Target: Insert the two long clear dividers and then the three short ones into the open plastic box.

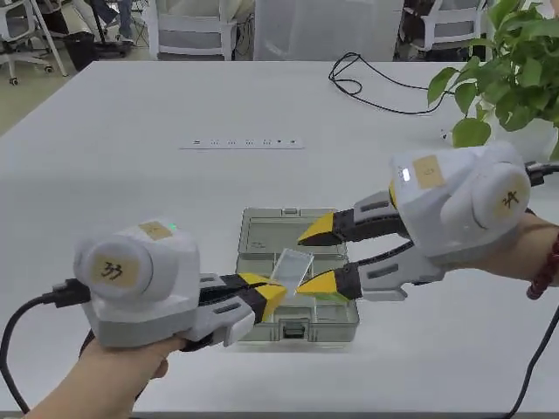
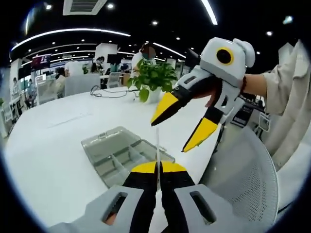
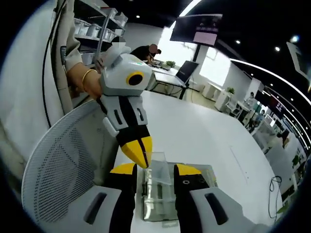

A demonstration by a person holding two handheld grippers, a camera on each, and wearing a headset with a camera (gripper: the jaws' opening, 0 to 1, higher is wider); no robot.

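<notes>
In the lower left of the head view, the left gripper [image 1: 265,293] has its yellow-tipped jaws pressed together on one edge of a clear divider [image 1: 293,265]. The divider slants up and to the right from the tips, above the middle of the plastic box [image 1: 262,236]. The left gripper view shows the same pinch at bottom centre: the left gripper [image 2: 157,168] clamps the clear divider [image 2: 157,145], seen edge-on as a thin upright line. I cannot tell whether it is a long or a short piece.

The right gripper [image 1: 313,258] reaches in from the right of the head view with its jaws spread wide, one tip above and one below the divider's right end. I cannot tell whether either tip touches it. In the left gripper view the right gripper [image 2: 171,134] hangs just right of centre, parted, close to the divider's top. In the right gripper view the right gripper [image 3: 155,170] has its jaws rising well apart from the bottom edge, the clear divider [image 3: 159,162] sits between them, and the left gripper [image 3: 141,157] comes down from the upper left.

The plastic box lies open at the centre of the head view on a white table [image 1: 131,192]. It sits left of centre in the left gripper view [image 2: 116,150] and at bottom centre in the right gripper view [image 3: 158,201].

Farther up the table are a power strip [image 1: 243,143], a black cable [image 1: 367,83] and, in the upper right corner, a plant [image 1: 515,70].
</notes>
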